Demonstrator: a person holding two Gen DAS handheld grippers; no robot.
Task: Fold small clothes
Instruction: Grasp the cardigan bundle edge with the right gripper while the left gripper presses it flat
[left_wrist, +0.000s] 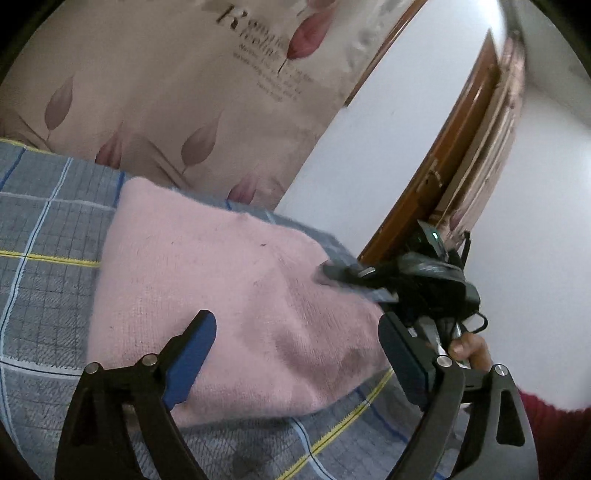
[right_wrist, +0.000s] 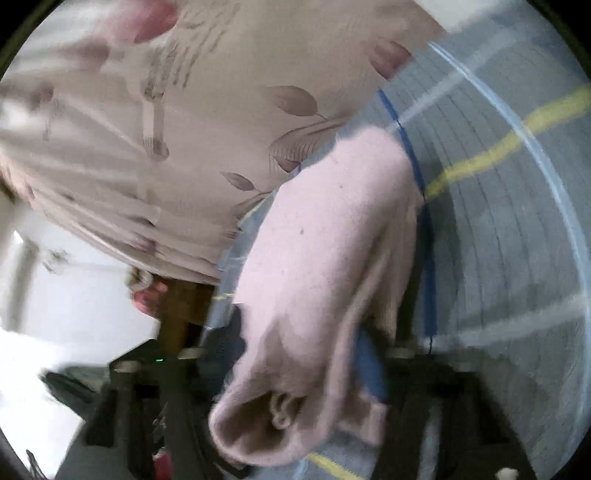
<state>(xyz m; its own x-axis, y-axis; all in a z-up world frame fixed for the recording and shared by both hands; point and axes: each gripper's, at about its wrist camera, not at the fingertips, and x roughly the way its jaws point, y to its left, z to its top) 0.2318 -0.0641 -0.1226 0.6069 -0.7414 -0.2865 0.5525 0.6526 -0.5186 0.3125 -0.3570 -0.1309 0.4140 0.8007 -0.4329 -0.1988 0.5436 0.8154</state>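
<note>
A pink knitted garment (left_wrist: 221, 280) lies folded on a grey checked bed cover (left_wrist: 44, 229). My left gripper (left_wrist: 295, 354) is open just above its near edge, with blue pads (left_wrist: 192, 362) apart and nothing between them. My right gripper (left_wrist: 354, 275) shows in the left wrist view at the garment's right edge, with its fingers on the cloth. In the blurred right wrist view the garment (right_wrist: 317, 258) hangs across that gripper (right_wrist: 306, 369), and a fold of it sits between the fingers.
A floral curtain (left_wrist: 166, 92) hangs behind the bed. A white wall (left_wrist: 369, 155) and a brown wooden door frame (left_wrist: 443, 155) stand to the right. The person's hand in a red sleeve (left_wrist: 476, 350) holds the right gripper.
</note>
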